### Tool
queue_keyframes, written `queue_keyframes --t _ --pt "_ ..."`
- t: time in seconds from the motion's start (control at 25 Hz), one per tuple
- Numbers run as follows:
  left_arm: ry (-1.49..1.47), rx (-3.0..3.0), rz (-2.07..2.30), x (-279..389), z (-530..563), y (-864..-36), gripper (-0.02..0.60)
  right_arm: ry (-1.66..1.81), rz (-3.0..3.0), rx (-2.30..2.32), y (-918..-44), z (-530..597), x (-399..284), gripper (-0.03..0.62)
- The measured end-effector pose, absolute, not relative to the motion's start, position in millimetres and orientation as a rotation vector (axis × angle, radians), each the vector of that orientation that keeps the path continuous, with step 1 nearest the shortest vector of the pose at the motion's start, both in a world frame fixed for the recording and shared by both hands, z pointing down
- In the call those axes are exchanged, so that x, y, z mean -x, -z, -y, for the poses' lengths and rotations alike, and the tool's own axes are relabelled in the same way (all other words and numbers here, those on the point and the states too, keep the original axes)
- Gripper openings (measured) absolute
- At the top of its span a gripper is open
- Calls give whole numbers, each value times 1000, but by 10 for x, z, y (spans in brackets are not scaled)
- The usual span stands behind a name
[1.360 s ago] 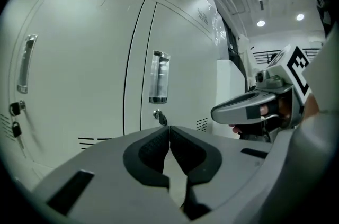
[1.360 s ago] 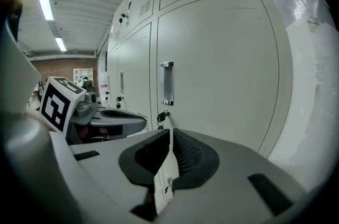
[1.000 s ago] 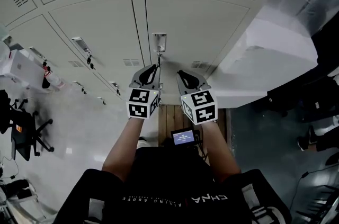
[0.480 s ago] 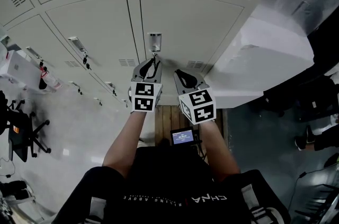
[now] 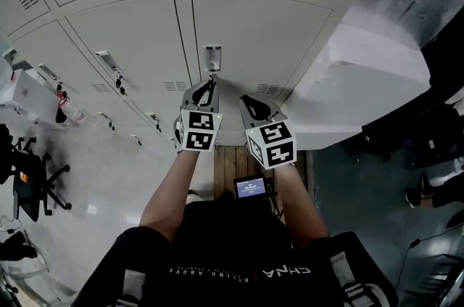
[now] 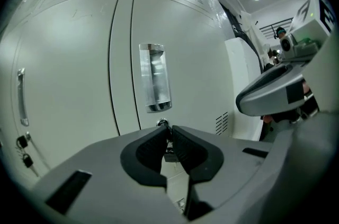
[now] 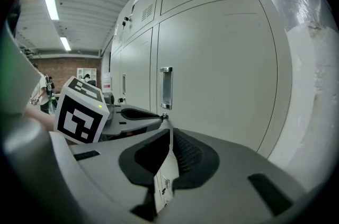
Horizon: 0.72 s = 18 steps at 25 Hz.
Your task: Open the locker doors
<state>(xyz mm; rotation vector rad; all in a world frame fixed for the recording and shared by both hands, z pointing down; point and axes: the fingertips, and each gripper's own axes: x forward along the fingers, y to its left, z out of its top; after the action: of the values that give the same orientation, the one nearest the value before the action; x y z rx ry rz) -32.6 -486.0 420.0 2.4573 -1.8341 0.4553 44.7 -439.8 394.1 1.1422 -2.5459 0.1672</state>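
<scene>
no door is open yet: the locker door (image 5: 261, 37) sits flush. the left gripper (image 6: 169, 130) has just been closing and pinches narrowly on the key (image 6: 169, 152), at 6 o'clock below the handle (image 6: 154, 77). the right gripper (image 7: 170, 130), jaws together and empty, hangs at its 3 o'clock. unlocking and pulling are, i judge, left to do.

Two tongs (image 5: 211, 83) (image 5: 243, 99), two marker cubes (image 5: 199, 131) (image 5: 271, 144), one screen (image 5: 251, 188), one office chair (image 5: 30, 186).
</scene>
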Motion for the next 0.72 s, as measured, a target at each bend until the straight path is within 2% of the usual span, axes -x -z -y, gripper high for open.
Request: queue_keyframes --t 0.28,0.52,0.72 --pt "-873 -2605 1855 291 4843 -4225 46 -165 2569 -1125 -3894 4359 -404 43" --pt "-1500 -2741 1793 257 4823 -4244 48 -179 2580 -1114 -3888 4342 -367 43" --pt "-1893 -2781 1696 249 4803 -4264 48 -189 2582 -1110 -3893 4328 -347 43"
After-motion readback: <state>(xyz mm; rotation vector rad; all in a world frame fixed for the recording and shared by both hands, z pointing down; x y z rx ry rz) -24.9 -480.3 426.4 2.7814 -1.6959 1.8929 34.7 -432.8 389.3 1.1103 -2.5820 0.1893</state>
